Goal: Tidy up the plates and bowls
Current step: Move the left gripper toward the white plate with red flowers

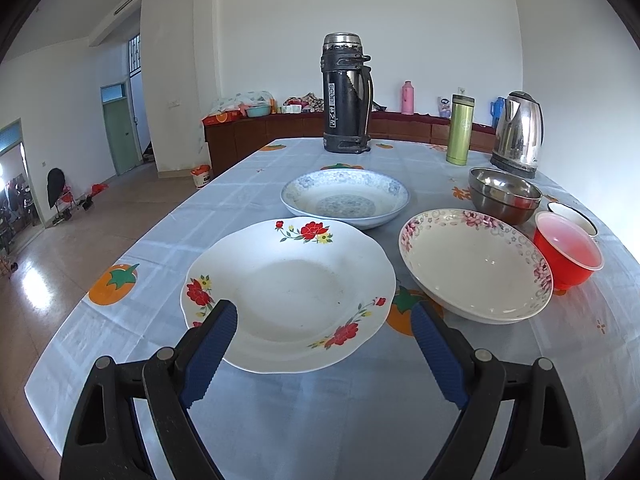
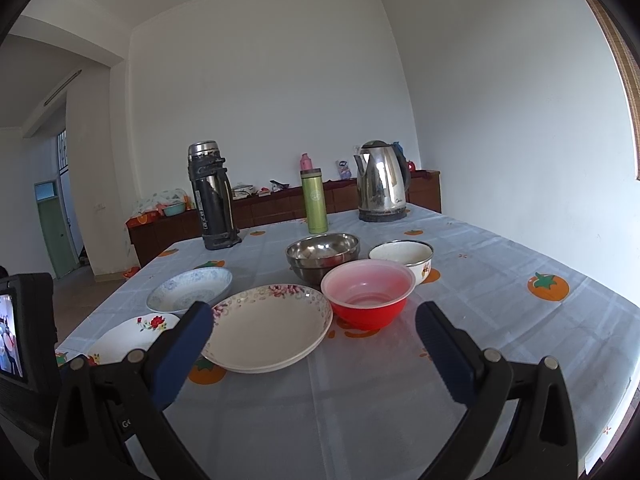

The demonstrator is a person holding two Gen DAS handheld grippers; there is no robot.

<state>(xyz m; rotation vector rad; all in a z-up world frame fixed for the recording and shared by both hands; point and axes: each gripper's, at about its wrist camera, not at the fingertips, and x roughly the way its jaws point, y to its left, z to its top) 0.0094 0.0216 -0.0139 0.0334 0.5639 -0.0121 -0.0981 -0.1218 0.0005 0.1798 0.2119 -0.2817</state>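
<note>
**Ana:** Both sets of jaws stood wide apart, holding nothing. The left gripper (image 1: pixel 324 312) hung low over the near edge of the red-flower plate (image 1: pixel 288 292); the right gripper (image 2: pixel 314 316) faced the pink-flower plate (image 2: pixel 268 326) and the red bowl (image 2: pixel 368 294).

**Ben:** Where did the dishes lie?

**Ana:** All on the tablecloth (image 1: pixel 132 248). The blue-patterned plate (image 1: pixel 344 198) sat behind the red-flower one, apart from it. The pink-flower plate seemed to rest on a second plate beneath. Stacked steel bowls (image 2: pixel 323 254) and a white enamel bowl (image 2: pixel 402 256) stood behind the red bowl, close together.

**Ben:** How would they handle?

**Ana:** The plates looked glazed ceramic: stiff, fairly heavy, slick and breakable, I'd judge. Only the rim offers a hold, one finger under and one over. The red bowl looked like thin plastic, light and slightly yielding; its wall or lip would do.

**Ben:** Any direction to them?

**Ana:** None to speak of. Each was round, mouth upward, sitting flat, so no long axis mattered; the nearest stretch of rim was simply the easiest approach.
</note>
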